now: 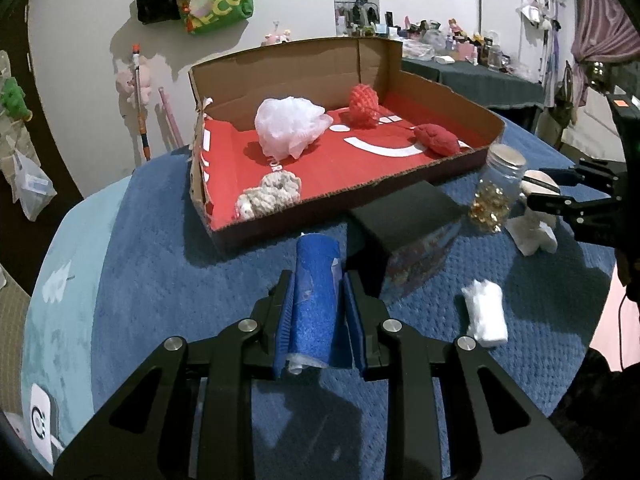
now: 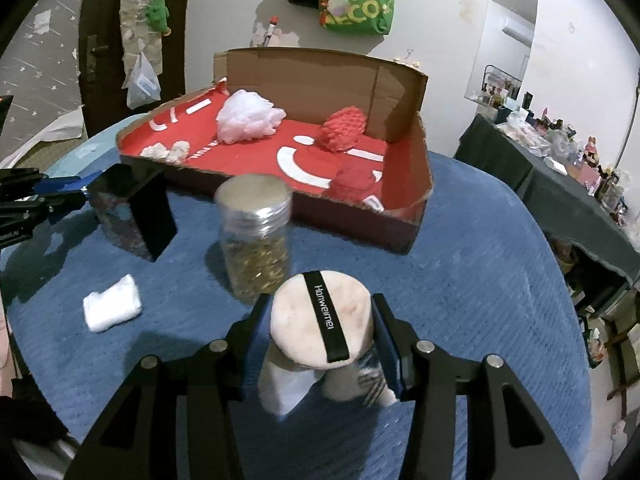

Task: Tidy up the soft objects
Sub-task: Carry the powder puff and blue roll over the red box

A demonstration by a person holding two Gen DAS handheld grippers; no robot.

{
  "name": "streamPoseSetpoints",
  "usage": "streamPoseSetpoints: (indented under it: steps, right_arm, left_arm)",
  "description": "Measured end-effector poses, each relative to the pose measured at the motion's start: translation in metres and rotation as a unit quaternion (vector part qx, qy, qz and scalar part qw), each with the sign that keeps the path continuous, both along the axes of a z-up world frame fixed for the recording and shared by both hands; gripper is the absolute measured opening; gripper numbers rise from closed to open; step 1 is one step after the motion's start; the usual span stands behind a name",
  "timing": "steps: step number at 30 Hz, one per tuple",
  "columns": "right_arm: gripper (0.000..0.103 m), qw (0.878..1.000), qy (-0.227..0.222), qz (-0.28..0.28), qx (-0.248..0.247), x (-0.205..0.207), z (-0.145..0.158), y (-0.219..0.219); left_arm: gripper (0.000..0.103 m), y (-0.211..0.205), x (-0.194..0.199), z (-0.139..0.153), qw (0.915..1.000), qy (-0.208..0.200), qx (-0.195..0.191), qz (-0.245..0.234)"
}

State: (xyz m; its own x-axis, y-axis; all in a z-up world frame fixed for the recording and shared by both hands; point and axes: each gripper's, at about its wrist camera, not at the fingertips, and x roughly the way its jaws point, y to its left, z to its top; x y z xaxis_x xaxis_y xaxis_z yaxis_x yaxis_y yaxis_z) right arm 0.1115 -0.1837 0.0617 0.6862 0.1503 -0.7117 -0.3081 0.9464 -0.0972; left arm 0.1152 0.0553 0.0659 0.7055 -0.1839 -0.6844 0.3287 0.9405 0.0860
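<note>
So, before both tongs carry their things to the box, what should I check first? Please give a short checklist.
1. Left tongs shut on the blue roll: ok.
2. Right tongs shut on the puff: ok.
3. Free space on the box floor for both things: ok, the red middle is bare.
4. Jar stands right in front of the puff, on the way to the box: not ok, go over or around it.
5. Black block lies between the roll and the box: not ok, lift over it.
6. Whether the puff touches the white thing under it: cannot tell.

Dim indoor light from above — hard shadows on blue cloth (image 1: 168, 280); fisheye-bent edges, dark corners.
</note>
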Motion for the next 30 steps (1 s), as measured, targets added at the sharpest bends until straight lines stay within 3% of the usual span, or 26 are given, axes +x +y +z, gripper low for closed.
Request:
streamPoseSetpoints:
  steps: [9,30]
  right_arm:
    - [0.051,1.0,-0.003,0.008,-0.025,0.024,0.01,0.0]
    - [0.051,0.999,0.017,0.042,-0.022,0.058,0.023,-0.001]
  left_arm:
    - [0.023,-0.001,0.022,0.006,0.9997,0.008,0.011,-0.02]
    - [0.023,-0.005,0.054,0.016,0.9971,0.016,0.028,-0.069]
